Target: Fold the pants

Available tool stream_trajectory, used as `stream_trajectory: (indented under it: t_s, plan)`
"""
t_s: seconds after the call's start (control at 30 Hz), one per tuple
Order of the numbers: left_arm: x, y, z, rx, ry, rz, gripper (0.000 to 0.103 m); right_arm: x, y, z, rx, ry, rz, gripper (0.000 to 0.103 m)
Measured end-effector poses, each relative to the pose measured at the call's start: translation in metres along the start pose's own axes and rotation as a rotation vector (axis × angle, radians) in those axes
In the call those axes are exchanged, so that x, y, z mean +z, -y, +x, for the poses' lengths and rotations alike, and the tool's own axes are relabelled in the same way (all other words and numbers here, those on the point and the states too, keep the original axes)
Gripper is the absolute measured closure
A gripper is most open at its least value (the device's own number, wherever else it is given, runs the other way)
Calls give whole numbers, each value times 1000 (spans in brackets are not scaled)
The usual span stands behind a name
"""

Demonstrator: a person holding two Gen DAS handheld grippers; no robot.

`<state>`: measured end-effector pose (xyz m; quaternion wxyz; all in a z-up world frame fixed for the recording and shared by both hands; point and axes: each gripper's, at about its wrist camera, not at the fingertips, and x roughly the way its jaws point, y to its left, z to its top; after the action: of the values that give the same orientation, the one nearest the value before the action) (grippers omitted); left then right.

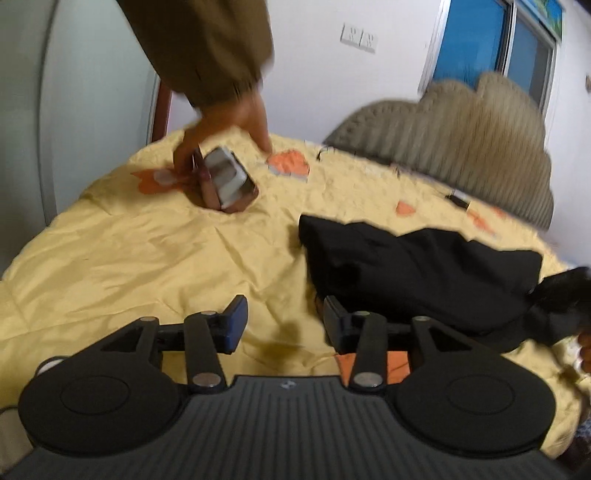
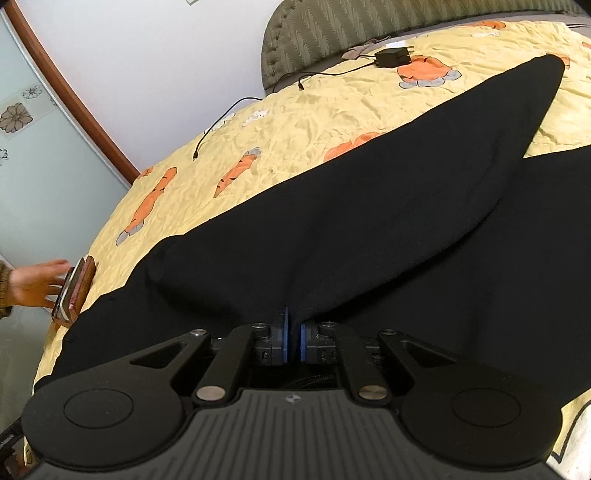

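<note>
In the left wrist view, a bare hand [image 1: 229, 129] in an olive sleeve reaches down to a phone in a brown case [image 1: 229, 179] lying on the yellow bedspread [image 1: 122, 258], which is printed with orange carrots. To the right of it, the black pants [image 1: 417, 273] lie bunched on the spread, in front of the padded headboard [image 1: 461, 129] (this view is blurred, so the folds are hard to read). Low in the frame, the left claw [image 1: 284, 321] hangs above the spread with its blue-padded fingers wide apart and nothing between them; its right finger sits just beside the near edge of the black cloth, and I cannot tell if it touches.

In the right wrist view, the same hand [image 2: 33, 288] shows at the far left edge, resting on the phone [image 2: 74, 295] near the rim of the bed. A thin black cable [image 2: 221, 122] trails over the spread toward a black charger [image 2: 393, 57] near the headboard [image 2: 332, 33]. The pants [image 2: 369, 229] spread across most of the bed, one leg stretching up toward the far right. At the bottom centre, the right claw [image 2: 293, 338] is clamped on a pinch of the black fabric, its blue pads [image 2: 285, 336] almost together.
</note>
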<state>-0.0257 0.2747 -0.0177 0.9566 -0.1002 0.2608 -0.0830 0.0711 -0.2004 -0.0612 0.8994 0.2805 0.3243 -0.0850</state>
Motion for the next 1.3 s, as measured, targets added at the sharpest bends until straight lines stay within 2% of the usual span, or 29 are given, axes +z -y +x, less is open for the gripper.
stream_trajectory:
  t_s: [0.1, 0.17, 0.23, 0.3, 0.4, 0.5, 0.57, 0.67, 0.77, 0.83, 0.87, 0.93, 1.0, 1.1, 1.17, 1.2, 1.3]
  plan:
    - [8, 23, -10, -22, 25, 59, 63, 0, 1, -1, 2, 3, 6, 98]
    - [16, 39, -7, -90, 35, 62, 63, 1, 0, -2, 0, 10, 7, 97]
    - [28, 55, 1, -132, 52, 52, 56, 0, -1, -5, -2, 15, 7, 97]
    - [36, 65, 14, -134, 52, 43, 51, -2, -1, -10, -8, 25, -4, 97]
    - [39, 72, 48, -72, -38, 29, 50, -5, 1, -13, -14, 25, -7, 98]
    - [25, 73, 74, 16, -151, 61, 51, -8, 2, -11, -19, 13, -15, 98]
    - [15, 72, 75, 49, -159, 91, 46, -8, 6, -9, -13, 3, 10, 98]
    - [12, 65, 68, 38, -160, 72, 46, -7, 16, -9, 33, -2, 53, 97]
    - [15, 63, 55, 44, -143, 69, 47, -5, 27, -21, 102, 5, 83, 91]
    - [21, 68, 41, 57, -111, 84, 50, -4, 37, -37, 113, 29, 81, 76]
    - [26, 75, 36, 49, -93, 93, 50, -3, 44, -45, 112, 51, 87, 71]
    - [35, 91, 24, 29, -59, 114, 50, 0, 63, -64, 89, 111, 99, 54]
    - [47, 114, 21, -22, -29, 145, 50, 6, 80, -81, 30, 180, 91, 54]
    - [60, 154, 31, -128, -14, 188, 49, 23, 98, -101, -117, 286, 18, 54]
    - [63, 184, 48, -225, -44, 184, 45, 40, 117, -110, -172, 346, -1, 54]
    - [63, 200, 60, -262, -72, 188, 45, 48, 128, -112, -189, 361, 19, 54]
    - [57, 244, 92, -276, -113, 250, 45, 78, 174, -111, -160, 341, 165, 53]
